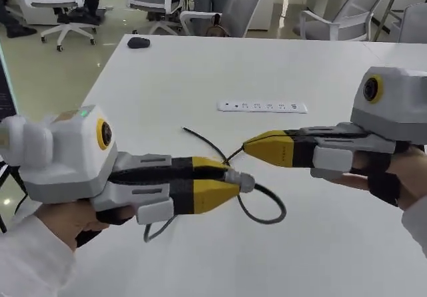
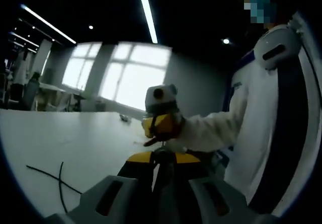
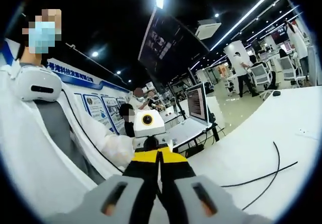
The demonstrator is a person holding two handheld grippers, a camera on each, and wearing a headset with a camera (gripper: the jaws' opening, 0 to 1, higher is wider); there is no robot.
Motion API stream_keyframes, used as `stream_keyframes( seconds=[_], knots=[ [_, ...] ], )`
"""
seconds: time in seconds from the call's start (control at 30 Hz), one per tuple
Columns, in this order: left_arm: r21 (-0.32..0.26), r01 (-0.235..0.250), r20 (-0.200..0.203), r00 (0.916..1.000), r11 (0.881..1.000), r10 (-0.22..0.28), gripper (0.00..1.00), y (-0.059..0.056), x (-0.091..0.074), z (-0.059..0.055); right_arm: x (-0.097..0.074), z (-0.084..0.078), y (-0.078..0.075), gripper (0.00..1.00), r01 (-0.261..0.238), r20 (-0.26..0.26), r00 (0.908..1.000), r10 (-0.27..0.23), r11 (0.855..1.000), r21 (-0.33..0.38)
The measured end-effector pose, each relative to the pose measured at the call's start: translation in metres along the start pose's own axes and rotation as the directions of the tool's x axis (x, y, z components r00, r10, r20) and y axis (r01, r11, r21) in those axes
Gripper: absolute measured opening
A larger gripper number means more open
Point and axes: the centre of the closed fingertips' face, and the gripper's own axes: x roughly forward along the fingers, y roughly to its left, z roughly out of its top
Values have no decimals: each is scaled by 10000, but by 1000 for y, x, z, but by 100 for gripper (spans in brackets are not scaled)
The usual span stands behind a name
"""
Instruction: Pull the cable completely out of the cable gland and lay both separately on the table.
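Two handheld grippers meet tip to tip above a white table point(image 1: 200, 77).

Head view: the left gripper point(image 1: 232, 179), entering from the lower left, has its yellow jaws closed on a grey cable gland point(image 1: 244, 180) that juts from their tips. The black cable point(image 1: 272, 211) is still threaded in the gland. One stretch loops over the tabletop and runs back beneath this gripper. A thinner stretch leads up to the right gripper point(image 1: 247, 147), whose jaws are pressed together on it. A white power strip point(image 1: 262, 106) lies beyond the grippers, and a small dark object point(image 1: 139, 42) rests near the far edge.

Left gripper view: the left gripper point(image 2: 162, 158) has its jaws drawn together around a dark part at their tips. The right gripper point(image 2: 157, 133) faces it just ahead, held out from a white sleeve point(image 2: 211, 131). Strands of cable point(image 2: 60, 183) lie on the table at lower left.

Right gripper view: the right gripper point(image 3: 160, 156) has its jaws set flush together, with the left gripper point(image 3: 150, 143) directly in front. Cable point(image 3: 274, 168) crosses the table at lower right, and a monitor point(image 3: 196, 103) stands behind.
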Motion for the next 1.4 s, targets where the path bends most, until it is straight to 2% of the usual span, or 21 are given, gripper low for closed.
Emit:
stream_keyframes(
  seconds=[0.03,0.07,0.1,0.13,0.2,0.23,0.27,0.3,0.37,0.5,0.53,0.63,0.77,0.9,0.93,1.0,1.07,1.1,1.13,1.23,1.4],
  knots=[
    [-236,-16,360,9993,9997,25,15,1,0,7,0,0,7,0,-375,82,9993,372,9987,345],
    [-247,118,199,9997,9996,-113,15,1,-4,6,1,17,4,0,-237,1032,9945,174,9979,596],
    [34,-66,544,9985,10000,64,15,4,-5,12,-4,12,1,0,-104,814,9967,38,9967,804],
    [77,-47,587,9983,10000,43,15,3,-7,13,-8,13,0,2,-175,893,9960,102,9965,815],
    [536,-32,836,9965,9986,-13,15,1,-10,20,-10,4,-3,19,-100,527,9986,-7,9791,2029],
    [604,-13,907,9959,9982,-42,15,0,-11,22,-10,-3,-4,24,-152,219,9997,105,9743,2249],
    [678,31,909,9958,9977,-92,15,-2,-11,22,-9,-7,-1,23,-345,60,9994,340,9738,2248],
    [962,207,717,9970,9951,-277,15,-5,-11,20,-7,-6,-1,22,-428,211,9990,393,9783,2029],
    [1289,325,404,9985,9911,-380,15,-9,-9,16,-3,-5,8,23,-959,323,9953,908,9659,2406],
    [1674,603,169,9978,9840,-641,15,-15,-3,11,5,-12,8,16,-1096,49,9937,1118,9637,2435],
    [1739,515,106,9985,9834,-542,15,-12,-3,10,5,-12,9,13,-1282,55,9913,1314,9560,2639],
    [1542,426,360,9982,9871,-487,15,-9,-6,13,5,-10,5,12,-1222,322,9925,1179,9560,2665],
    [1591,415,338,9983,9864,-475,15,-8,-6,12,7,-11,2,13,-1182,358,9930,1127,9582,2604],
    [1712,474,435,9975,9841,-556,15,-9,-6,13,5,-6,-1,12,-1410,984,9884,1156,9390,3137],
    [1724,584,370,9971,9833,-658,15,-10,-6,12,6,-8,1,12,-1419,850,9890,1212,9393,3124],
    [1780,510,286,9980,9827,-569,15,-9,-6,11,8,-11,-1,12,-1033,516,9943,938,9667,2340],
    [1541,474,347,9980,9869,-533,15,-6,-6,11,9,-9,0,11,-1001,533,9945,897,9646,2441],
    [1044,311,366,9987,9941,-351,15,-2,-6,10,9,-9,-2,11,-877,512,9956,780,9697,2278],
    [956,245,344,9990,9951,-279,15,0,-7,9,10,-10,-6,10,-592,379,9979,524,9762,2087],
    [475,145,339,9993,9988,-161,14,3,-7,7,10,-11,-6,10,-469,173,9989,446,9854,1636],
    [-170,140,-159,9998,9998,-143,14,1,-9,-4,11,-21,-6,9,-167,-621,9979,187,9993,323]
  ],
)
